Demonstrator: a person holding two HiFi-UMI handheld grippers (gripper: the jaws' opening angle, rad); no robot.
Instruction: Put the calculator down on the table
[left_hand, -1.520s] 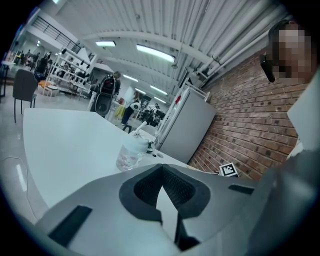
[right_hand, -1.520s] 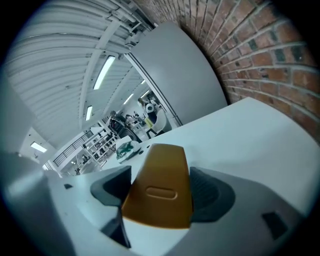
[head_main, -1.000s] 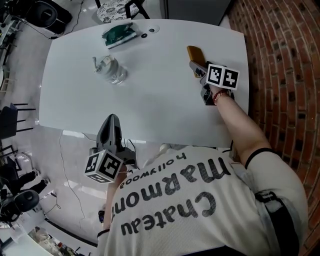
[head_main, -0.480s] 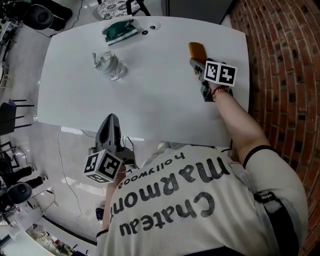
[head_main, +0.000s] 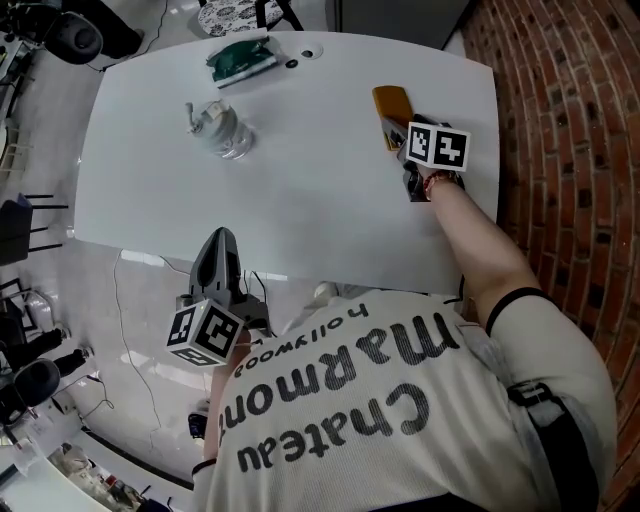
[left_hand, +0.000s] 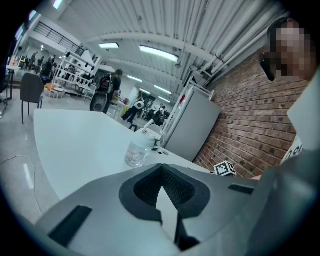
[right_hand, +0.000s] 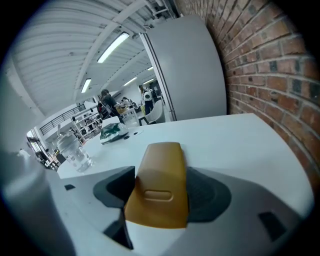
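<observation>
As the right gripper (head_main: 392, 128) rolls level, its fingers have just been closing a touch on the calculator (right_hand: 159, 167) between them, which pokes out ahead, low over the worktop (right_hand: 240, 142). Reads as gripped, not released. Left gripper (left_hand: 162, 174): fingers together, empty.

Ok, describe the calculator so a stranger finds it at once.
Find the white table, then its right edge beside the brick wall. The calculator is there, a flat mustard-yellow slab; the clear jar and green packet sit far off on the left half.

2 tongs (head_main: 222, 240) (head_main: 390, 128), 1 calc (head_main: 391, 101), 1 jar (head_main: 222, 135), 1 green pkt (head_main: 240, 58)
</observation>
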